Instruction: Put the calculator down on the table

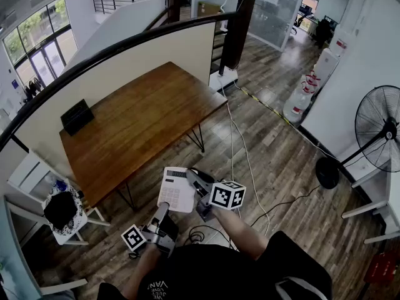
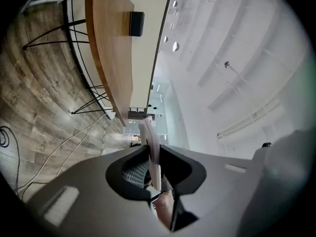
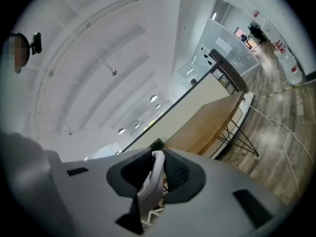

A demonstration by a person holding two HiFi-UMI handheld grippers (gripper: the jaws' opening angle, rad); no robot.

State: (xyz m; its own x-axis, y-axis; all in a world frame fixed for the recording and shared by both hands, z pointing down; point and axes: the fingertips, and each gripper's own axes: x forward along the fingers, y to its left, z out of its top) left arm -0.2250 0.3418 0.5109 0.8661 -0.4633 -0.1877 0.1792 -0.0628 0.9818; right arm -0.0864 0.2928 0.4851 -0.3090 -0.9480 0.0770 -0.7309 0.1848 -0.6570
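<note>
At the left end of the bench (image 1: 144, 114) a black box (image 1: 77, 116) is seen standing. Below the bench's near edge, the left gripper (image 1: 164, 207) is closed on the lower edge of the white calculator (image 1: 177, 189), its fingers pressed against the thin body, which is seen edge-on. The calculator is held in the air over the wooden floor (image 1: 275, 161), clear of the bench. Its right side is clamped by the right gripper (image 1: 192, 179), whose fingers are likewise drawn in on it. A standing fan (image 1: 380, 129) is seen at the far right.
</note>
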